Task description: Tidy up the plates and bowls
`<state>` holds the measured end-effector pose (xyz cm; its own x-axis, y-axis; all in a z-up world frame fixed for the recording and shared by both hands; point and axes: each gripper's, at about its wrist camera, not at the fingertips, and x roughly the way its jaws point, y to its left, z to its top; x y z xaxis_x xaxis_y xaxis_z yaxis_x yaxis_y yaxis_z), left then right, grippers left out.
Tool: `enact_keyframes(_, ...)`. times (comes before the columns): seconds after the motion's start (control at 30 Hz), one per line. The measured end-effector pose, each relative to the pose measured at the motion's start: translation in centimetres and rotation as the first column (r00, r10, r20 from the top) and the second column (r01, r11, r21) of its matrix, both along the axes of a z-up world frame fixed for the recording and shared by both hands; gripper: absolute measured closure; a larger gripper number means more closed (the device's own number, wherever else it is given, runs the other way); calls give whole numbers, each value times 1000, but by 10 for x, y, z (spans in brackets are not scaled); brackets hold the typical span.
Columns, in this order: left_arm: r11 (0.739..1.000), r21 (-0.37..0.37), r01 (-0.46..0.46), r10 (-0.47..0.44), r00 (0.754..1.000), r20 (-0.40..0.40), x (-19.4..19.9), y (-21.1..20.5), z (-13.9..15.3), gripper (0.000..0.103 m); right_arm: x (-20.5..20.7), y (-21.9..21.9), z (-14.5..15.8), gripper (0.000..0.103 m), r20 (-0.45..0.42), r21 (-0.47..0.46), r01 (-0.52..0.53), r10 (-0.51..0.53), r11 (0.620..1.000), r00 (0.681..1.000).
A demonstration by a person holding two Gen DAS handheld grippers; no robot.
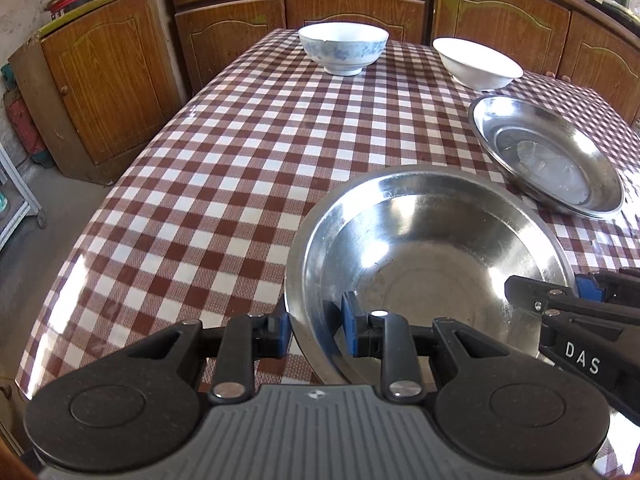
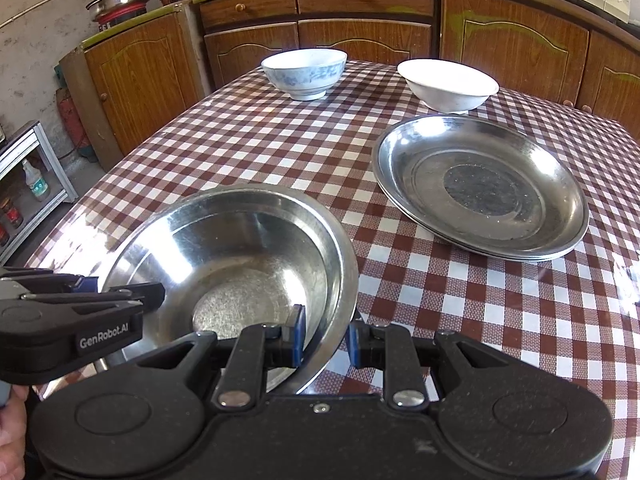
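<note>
The right gripper [image 2: 323, 334] has its fingers [image 2: 297, 330] closed on the near rim of a steel bowl [image 2: 240, 256], one inside, one outside. The left gripper [image 2: 132, 294] grips the same bowl's left rim. Beyond, on the checkered counter [image 2: 260, 140], sit a steel plate [image 2: 480, 184], a white bowl [image 2: 448, 84] and a blue-patterned bowl [image 2: 304, 72].

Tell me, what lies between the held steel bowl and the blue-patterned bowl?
Only bare checked tablecloth lies between the steel bowl and the blue-patterned bowl; both views show it.
</note>
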<state>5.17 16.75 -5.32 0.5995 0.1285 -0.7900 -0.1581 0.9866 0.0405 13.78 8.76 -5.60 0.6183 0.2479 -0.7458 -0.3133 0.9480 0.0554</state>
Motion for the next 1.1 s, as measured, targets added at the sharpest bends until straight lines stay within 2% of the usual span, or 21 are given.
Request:
enact_keyframes(0.23,1000,7,9,-9,1000,8,4,0,-1,76,4,-1,-2,74,-4,14,9,-9,1000,1000)
enact_keyframes(0.3,1000,-4,1,-1,1000,8,4,1,0,76,4,0,-2,69,-5,11,3,-3,1000,1000)
enact_keyframes(0.37,1000,-15,-6,6,1000,3,3,0,-1,75,3,2,-2,60,-2,8,-5,5,1000,1000)
enact_keyframes(0.43,1000,-20,-11,11,1000,1,2,0,-1,74,2,2,-1,59,4,6,-8,8,1000,1000)
enact_keyframes(0.47,1000,-20,-16,16,1000,1,1,0,0,73,1,1,-1,54,7,4,-7,7,1000,1000)
enact_keyframes(0.53,999,-20,-26,26,1000,3,0,1,2,70,-1,-2,2,50,22,-1,3,-3,1000,1000)
enact_keyframes(0.67,999,-14,-46,46,999,11,-1,3,11,57,-5,-9,14,39,56,6,16,-17,1000,998)
enact_keyframes(0.73,999,-9,-52,52,998,21,-2,3,17,54,-9,-12,22,36,89,2,19,-19,1000,996)
enact_keyframes(1.0,998,-23,-50,51,997,62,-4,-4,44,30,-15,-23,54,31,141,42,34,-40,999,989)
enact_keyframes(1.1,999,-23,-38,40,996,74,-5,-8,52,24,-16,-27,64,24,144,58,37,-45,998,989)
